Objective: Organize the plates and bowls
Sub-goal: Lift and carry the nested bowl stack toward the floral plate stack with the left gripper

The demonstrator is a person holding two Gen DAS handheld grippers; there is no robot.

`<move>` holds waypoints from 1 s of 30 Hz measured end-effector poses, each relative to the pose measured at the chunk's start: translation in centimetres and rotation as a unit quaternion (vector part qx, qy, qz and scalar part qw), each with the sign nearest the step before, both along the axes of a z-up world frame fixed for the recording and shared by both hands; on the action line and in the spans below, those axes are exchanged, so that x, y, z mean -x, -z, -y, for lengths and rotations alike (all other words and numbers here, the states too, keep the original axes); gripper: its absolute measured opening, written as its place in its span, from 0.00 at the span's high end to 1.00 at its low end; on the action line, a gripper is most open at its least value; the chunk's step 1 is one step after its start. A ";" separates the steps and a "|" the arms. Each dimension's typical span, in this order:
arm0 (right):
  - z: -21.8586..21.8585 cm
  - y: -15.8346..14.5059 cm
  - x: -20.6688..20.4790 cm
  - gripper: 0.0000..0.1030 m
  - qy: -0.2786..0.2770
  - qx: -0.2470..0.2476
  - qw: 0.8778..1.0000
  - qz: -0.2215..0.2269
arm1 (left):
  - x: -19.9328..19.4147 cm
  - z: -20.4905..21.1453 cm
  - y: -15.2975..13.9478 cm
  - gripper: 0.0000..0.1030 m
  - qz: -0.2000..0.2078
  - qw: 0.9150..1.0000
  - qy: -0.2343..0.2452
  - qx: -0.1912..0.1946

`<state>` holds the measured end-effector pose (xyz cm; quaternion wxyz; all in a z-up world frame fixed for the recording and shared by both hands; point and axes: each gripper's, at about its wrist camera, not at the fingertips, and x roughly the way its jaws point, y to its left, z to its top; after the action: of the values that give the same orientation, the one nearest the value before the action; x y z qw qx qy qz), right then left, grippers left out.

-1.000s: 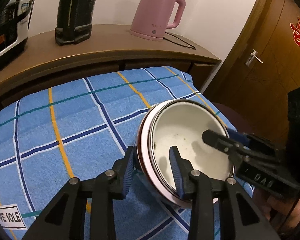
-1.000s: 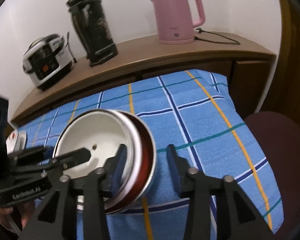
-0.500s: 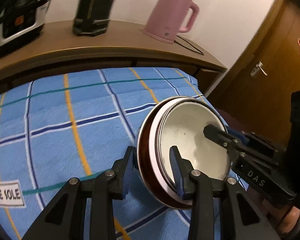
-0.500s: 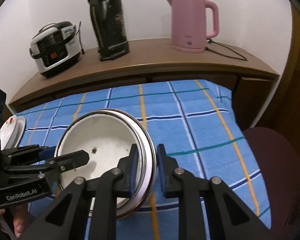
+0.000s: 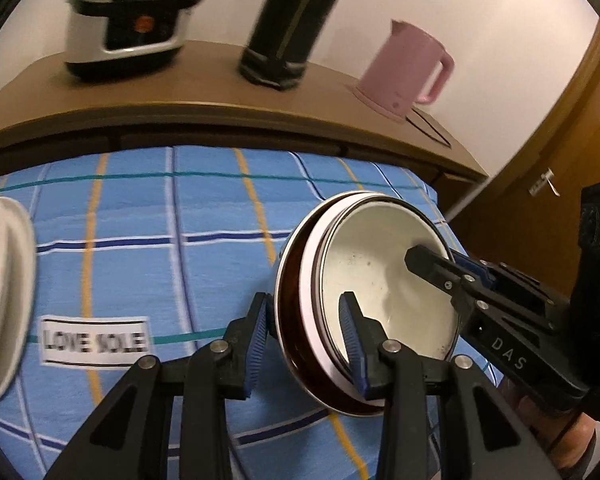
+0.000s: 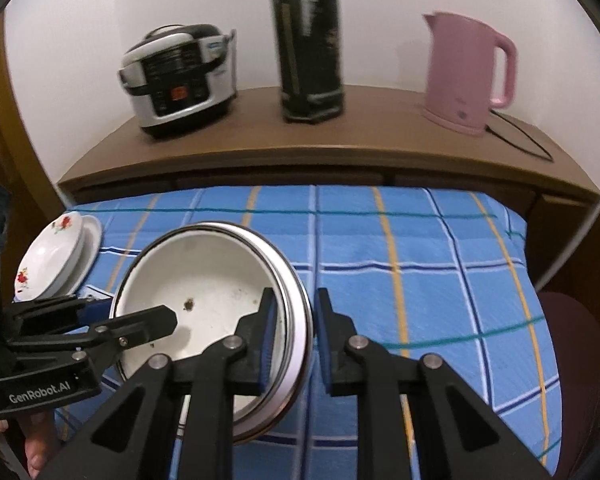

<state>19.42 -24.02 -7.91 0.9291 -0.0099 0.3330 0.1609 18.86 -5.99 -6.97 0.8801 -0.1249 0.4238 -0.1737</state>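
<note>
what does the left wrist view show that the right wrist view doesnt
Left wrist only: a "LOVE SOLE" label on the blue checked cloth and a wooden door. Right wrist only: red flowers inside the white floral plates. Both: the left gripper and right gripper on opposite rims of the white enamel bowl.

A blue checked cloth [image 6: 420, 280] covers the table, bearing stacked floral plates [image 6: 56, 256] (far left).

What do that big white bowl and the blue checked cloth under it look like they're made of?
The bowl looks like enamelled metal: glossy white inside with dark chipped specks, a thin dark rim, and a brown outer wall. The cloth looks like woven, towel-like cotton: matte, softly textured, sagging at the edges. Neither is certain from looks alone.
</note>
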 end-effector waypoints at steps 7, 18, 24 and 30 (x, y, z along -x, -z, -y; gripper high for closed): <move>-3.4 -1.1 -0.2 0.82 -0.027 0.001 1.000 0.010 | 0.9 -3.2 -1.0 0.63 0.018 0.999 -0.031 -0.002; -9.6 -3.1 -0.9 0.82 -0.089 -0.005 0.996 0.028 | 2.0 -9.1 -3.1 0.63 0.035 0.995 -0.090 -0.011; -13.1 -4.5 -0.9 0.82 -0.124 -0.010 0.991 0.042 | 3.1 -12.3 -4.5 0.63 0.049 0.991 -0.126 -0.022; -16.4 -5.8 -0.9 0.82 -0.151 -0.009 0.987 0.053 | 4.1 -15.0 -5.5 0.63 0.058 0.985 -0.158 -0.028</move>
<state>20.29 -7.61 -2.11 0.9103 -0.0603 0.2765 0.3021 14.79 9.00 -1.52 0.9228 -0.1554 0.3514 -0.0279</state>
